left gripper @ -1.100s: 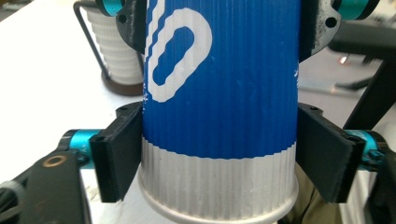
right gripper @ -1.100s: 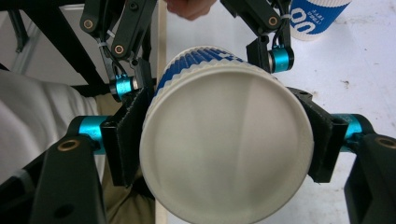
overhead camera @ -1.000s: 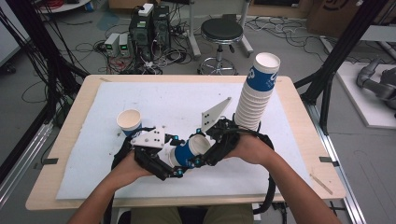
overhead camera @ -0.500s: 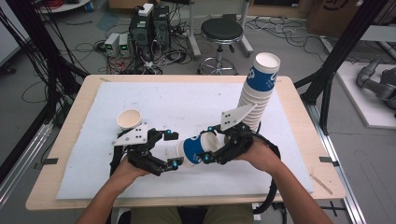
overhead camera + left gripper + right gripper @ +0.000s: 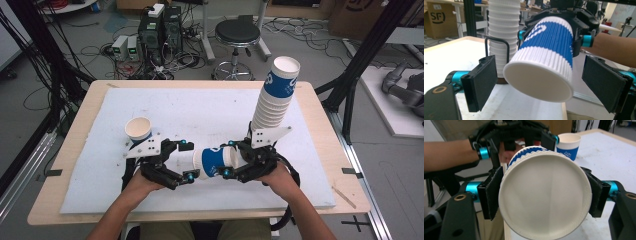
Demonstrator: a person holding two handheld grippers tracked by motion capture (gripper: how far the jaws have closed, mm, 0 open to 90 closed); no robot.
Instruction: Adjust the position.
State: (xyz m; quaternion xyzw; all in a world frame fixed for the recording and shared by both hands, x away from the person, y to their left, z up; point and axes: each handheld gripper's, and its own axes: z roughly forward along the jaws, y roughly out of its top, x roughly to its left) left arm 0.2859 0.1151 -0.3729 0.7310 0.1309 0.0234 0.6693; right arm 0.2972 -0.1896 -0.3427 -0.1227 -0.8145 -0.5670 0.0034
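**Cup held level between two grippers**

While the right gripper clamps the cup near its rim end, the left gripper stands spread around the cup's base end, pads clear of it. High view: cup lies on its side, level, just above the white mat, between both hands at the near edge of the table. Left jaws have just been opening, cup's base between them. A tall stack of cups stands upright behind the right gripper, leaning a bit. A single cup stands upright on the mat just behind the left gripper.

Left gripper view: cup points base-first at the camera, tilted, base between the two black pads, a gap on both sides, no contact. Right gripper grips its far end. Stack upright behind, left of the cup.

Right gripper view: cup seen from the closed bottom of its inside, rim toward the camera; both pads press on its ribbed wall left and right. Left gripper sits beyond it. Single cup upright on the mat, upper right.
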